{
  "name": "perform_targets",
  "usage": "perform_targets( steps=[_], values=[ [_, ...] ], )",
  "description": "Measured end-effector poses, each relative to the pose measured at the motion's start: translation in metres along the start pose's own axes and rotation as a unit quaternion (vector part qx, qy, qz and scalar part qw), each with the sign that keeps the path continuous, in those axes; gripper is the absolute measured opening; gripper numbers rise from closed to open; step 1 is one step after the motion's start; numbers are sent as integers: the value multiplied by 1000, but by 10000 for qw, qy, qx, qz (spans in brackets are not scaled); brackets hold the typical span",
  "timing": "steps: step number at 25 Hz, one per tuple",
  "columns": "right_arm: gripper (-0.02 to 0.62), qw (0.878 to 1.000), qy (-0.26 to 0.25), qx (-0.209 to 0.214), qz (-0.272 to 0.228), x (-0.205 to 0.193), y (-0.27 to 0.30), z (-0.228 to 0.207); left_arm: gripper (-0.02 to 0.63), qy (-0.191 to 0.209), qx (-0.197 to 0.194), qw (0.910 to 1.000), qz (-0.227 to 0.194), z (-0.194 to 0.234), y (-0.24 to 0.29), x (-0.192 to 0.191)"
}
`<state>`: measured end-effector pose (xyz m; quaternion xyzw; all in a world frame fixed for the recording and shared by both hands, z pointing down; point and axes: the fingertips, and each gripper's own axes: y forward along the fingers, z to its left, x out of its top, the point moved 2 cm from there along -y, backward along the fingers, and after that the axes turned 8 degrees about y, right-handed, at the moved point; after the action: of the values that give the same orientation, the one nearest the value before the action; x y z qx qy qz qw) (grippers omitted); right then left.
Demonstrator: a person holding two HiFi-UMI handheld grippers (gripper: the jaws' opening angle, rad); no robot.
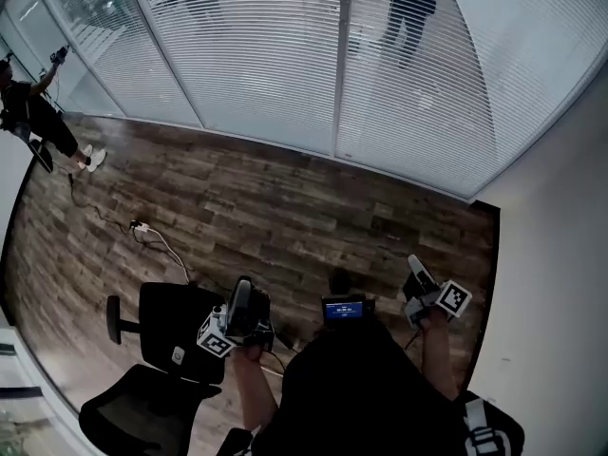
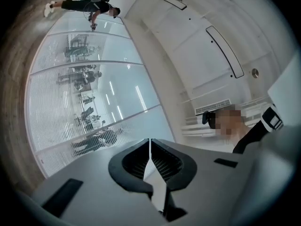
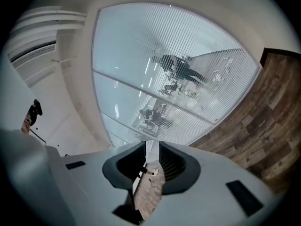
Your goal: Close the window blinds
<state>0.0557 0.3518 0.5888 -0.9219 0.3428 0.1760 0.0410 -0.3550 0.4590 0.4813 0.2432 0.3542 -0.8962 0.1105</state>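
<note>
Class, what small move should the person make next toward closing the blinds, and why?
Probably step forward toward the blinds: wood floor lies between them and both grippers, the left gripper is shut, the right gripper open and empty, and people show through the blinds.

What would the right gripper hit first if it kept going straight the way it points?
Probably the blinds: the right gripper faces them with nothing in between, though depth is unclear.

Ahead of me the window blinds stand across the floor. A chair sits at my left, a cable beyond it, a person at far left.
</note>
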Motion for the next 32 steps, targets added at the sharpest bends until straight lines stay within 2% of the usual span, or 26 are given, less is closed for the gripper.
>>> perform_targets(
  steps=[4, 9, 12, 18, 22, 25, 29, 32],
  values=[
    [92, 9996, 106, 226, 154, 27, 80, -11, 5, 353, 134, 9992, -105, 34, 35, 30],
    [92, 9959, -131, 806, 377, 73, 168, 15, 5, 586, 29, 9982, -138, 65, 95, 46],
    [92, 9956, -283, 742, 500, 92, 192, 7, 5, 641, 7, 9979, -15, 85, 122, 37],
    [92, 9985, -128, 365, 399, 123, 210, -22, 5, 262, 192, 9990, 302, 138, 168, 15],
    [92, 9993, 74, -366, 99, 141, 205, -51, 5, -32, 136, 9986, 511, 188, 203, 7],
    [92, 9993, -222, -173, -245, 174, 220, -47, 5, -302, -29, 9972, 688, 232, 245, 0],
    [92, 9946, -377, -383, -892, 204, 228, -29, 5, -487, -285, 9925, 1083, 270, 299, 7],
    [92, 9882, -606, -501, -1314, 225, 230, -12, 5, -566, -600, 9853, 1496, 289, 345, 4]
  ],
)
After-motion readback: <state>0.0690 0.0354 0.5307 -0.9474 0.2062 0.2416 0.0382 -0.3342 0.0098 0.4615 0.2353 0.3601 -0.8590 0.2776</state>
